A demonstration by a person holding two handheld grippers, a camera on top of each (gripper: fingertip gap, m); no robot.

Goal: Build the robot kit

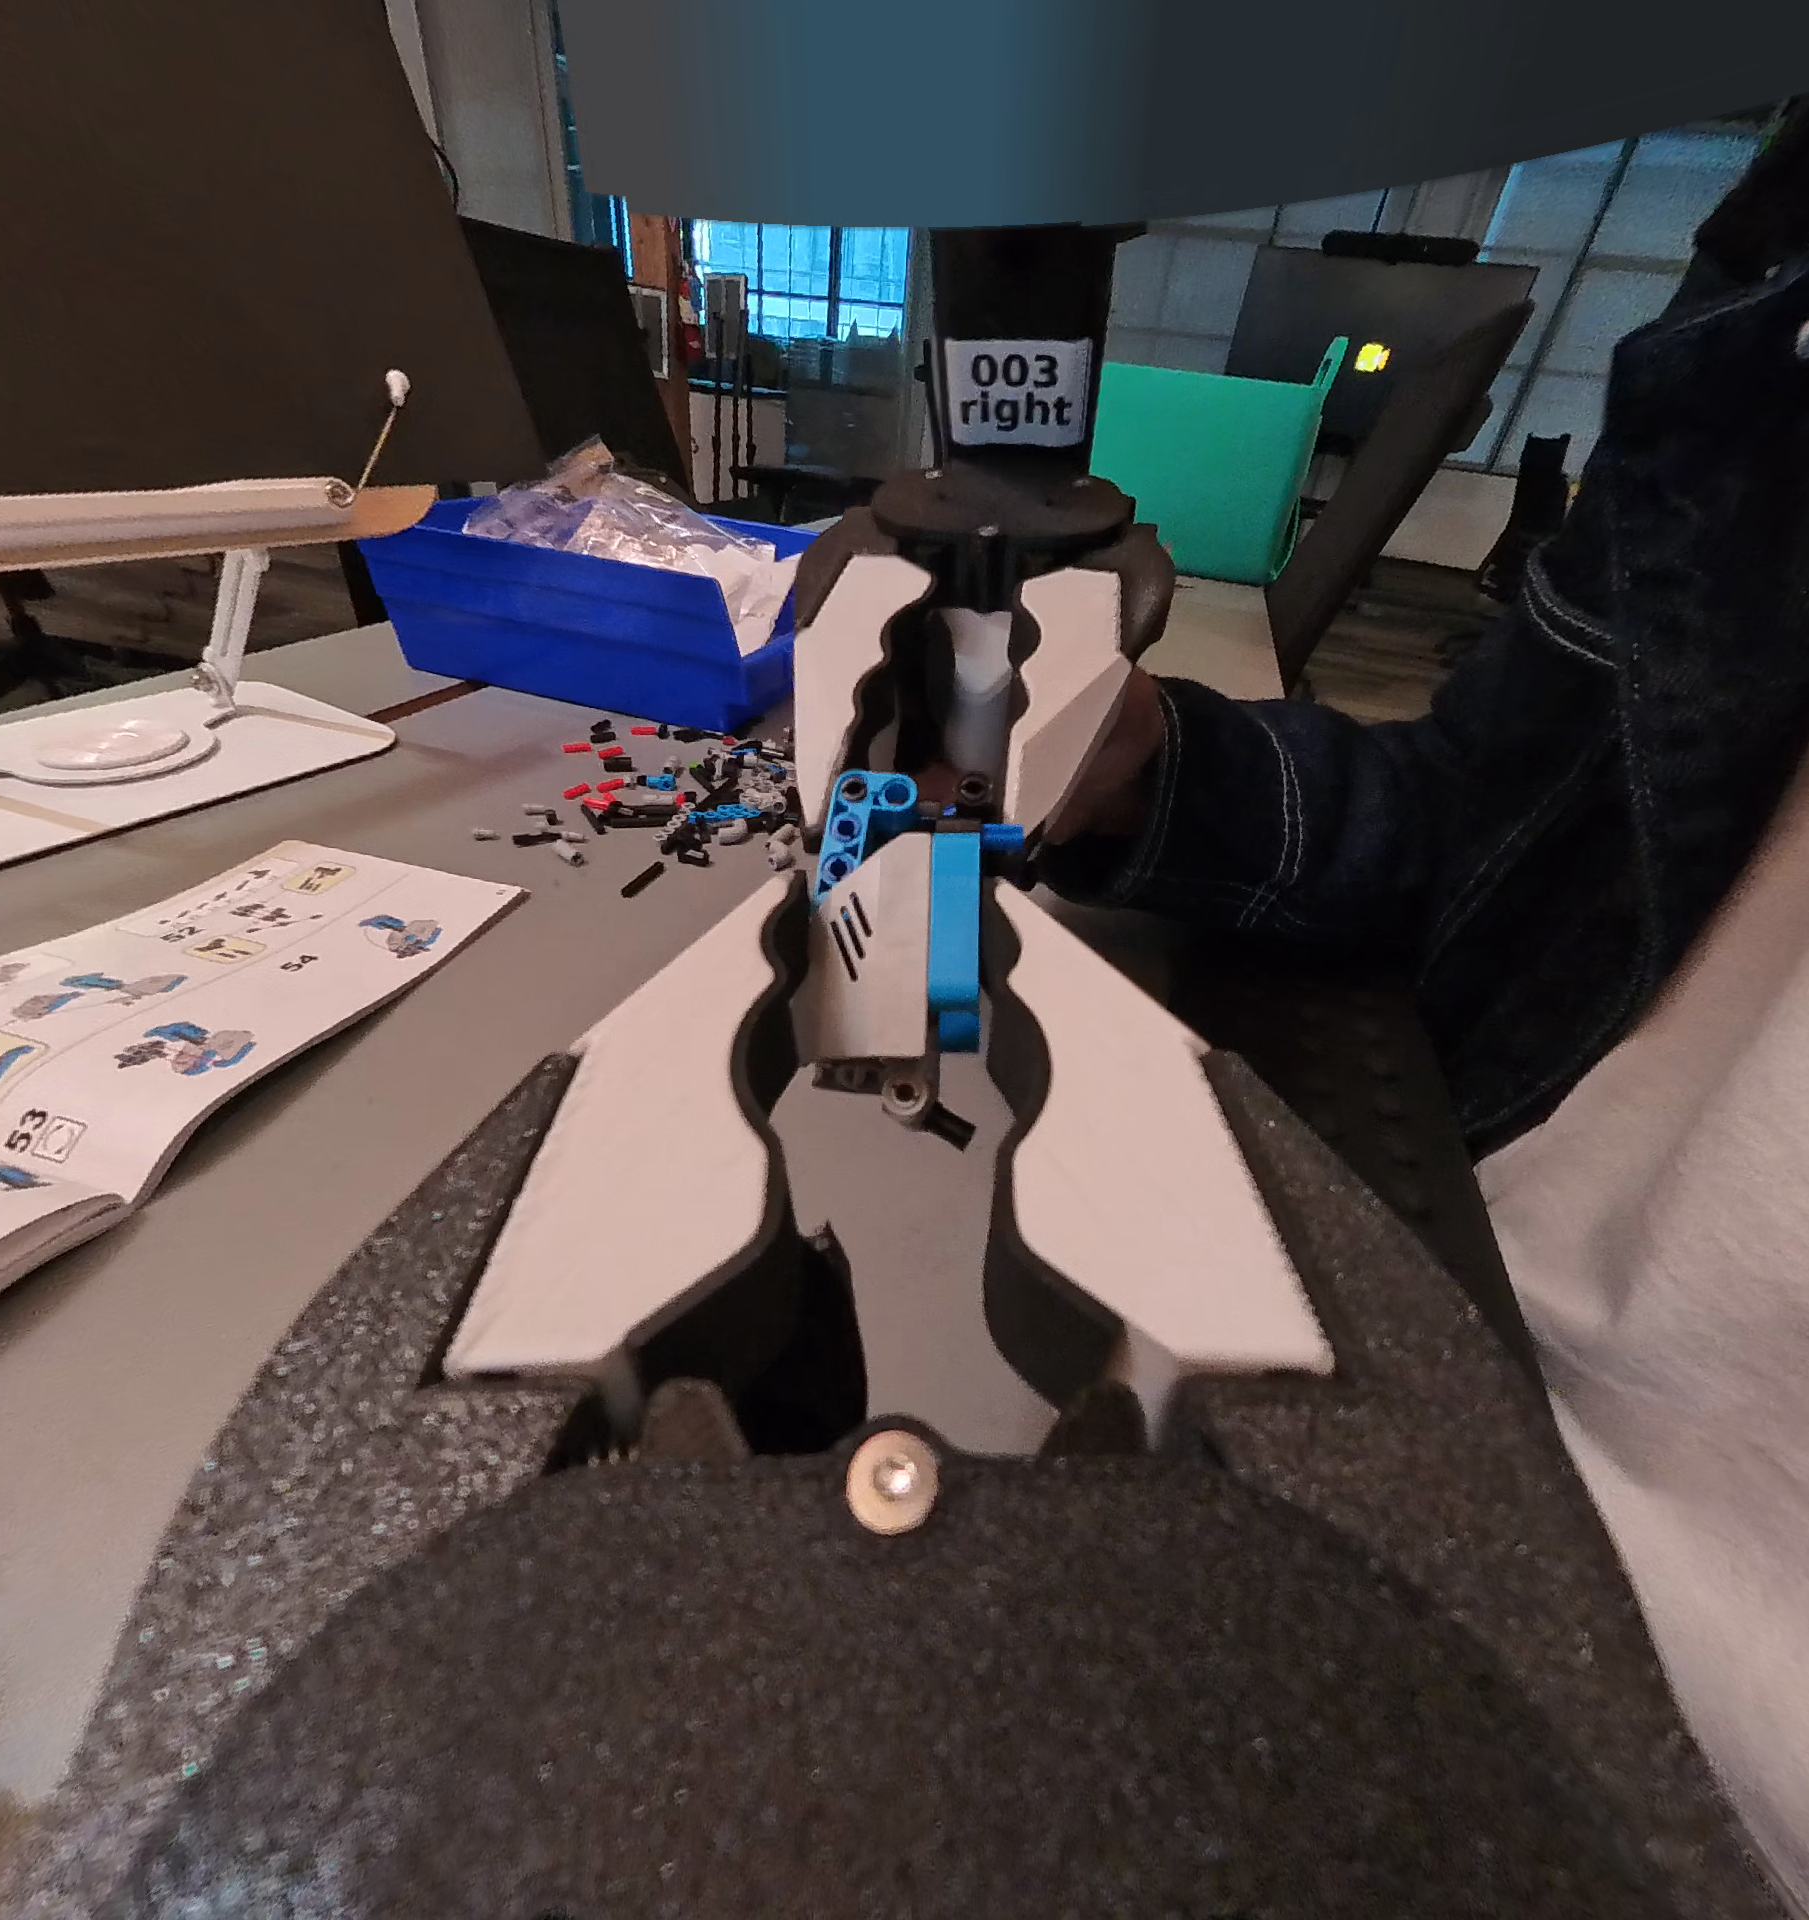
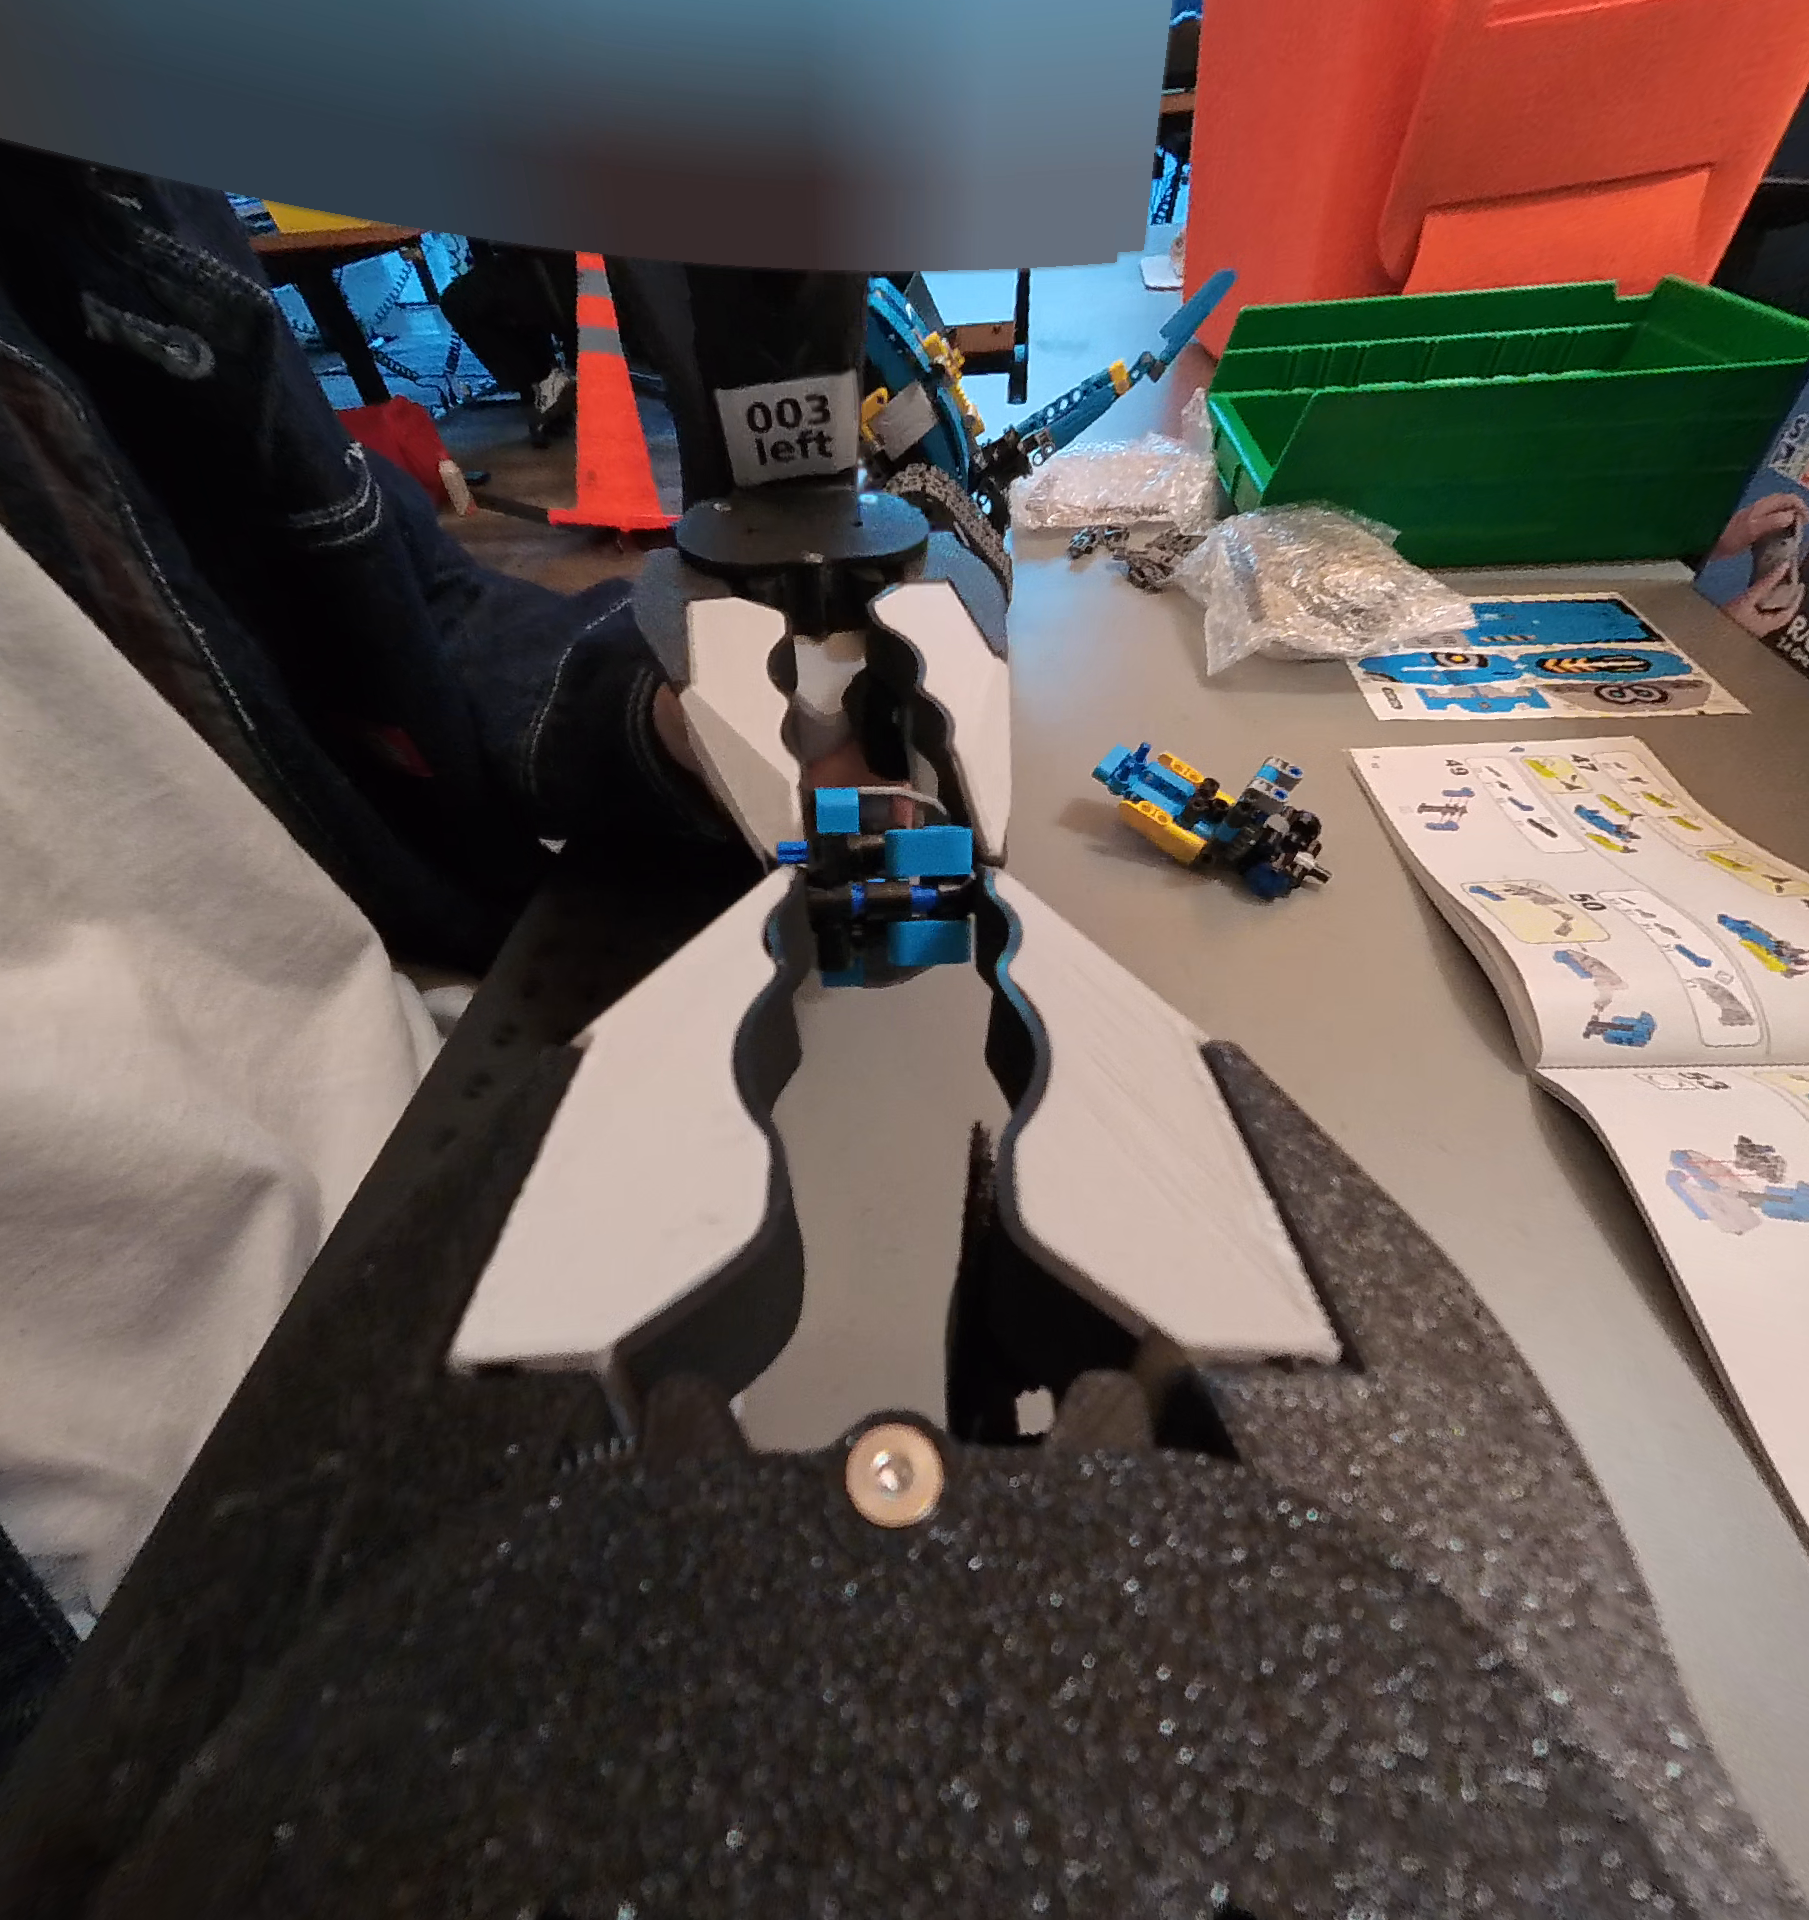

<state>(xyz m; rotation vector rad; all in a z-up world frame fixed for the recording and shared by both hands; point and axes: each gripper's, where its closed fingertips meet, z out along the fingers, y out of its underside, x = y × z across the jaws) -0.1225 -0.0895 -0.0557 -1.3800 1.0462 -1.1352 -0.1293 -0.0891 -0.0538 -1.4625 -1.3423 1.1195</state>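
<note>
A small brick assembly (image 1: 879, 966) with a grey panel, blue beams and black pins is held above the grey table (image 1: 380, 810), between the two grippers, which face each other tip to tip. My left gripper (image 1: 900, 925) is shut on its grey and blue near end. My right gripper (image 1: 926, 831) comes in from the far side and grips the blue beam end. In the right wrist view my right gripper (image 2: 884, 914) is shut on the blue and black end of the assembly (image 2: 921, 862), and the left gripper (image 2: 884, 831) meets it from opposite.
A blue bin (image 1: 567, 634), loose small pieces (image 1: 671, 805), an open instruction booklet (image 1: 183, 1008) and a white lamp (image 1: 183, 520) lie left. A blue-yellow sub-assembly (image 2: 1212, 821), a booklet (image 2: 1606, 935), a sticker sheet (image 2: 1544, 665), plastic bags (image 2: 1295, 582) and a green bin (image 2: 1502, 416) lie right. A person's denim sleeve (image 1: 1399, 810) is close. My two grippers' fingertips are within a few centimetres of each other.
</note>
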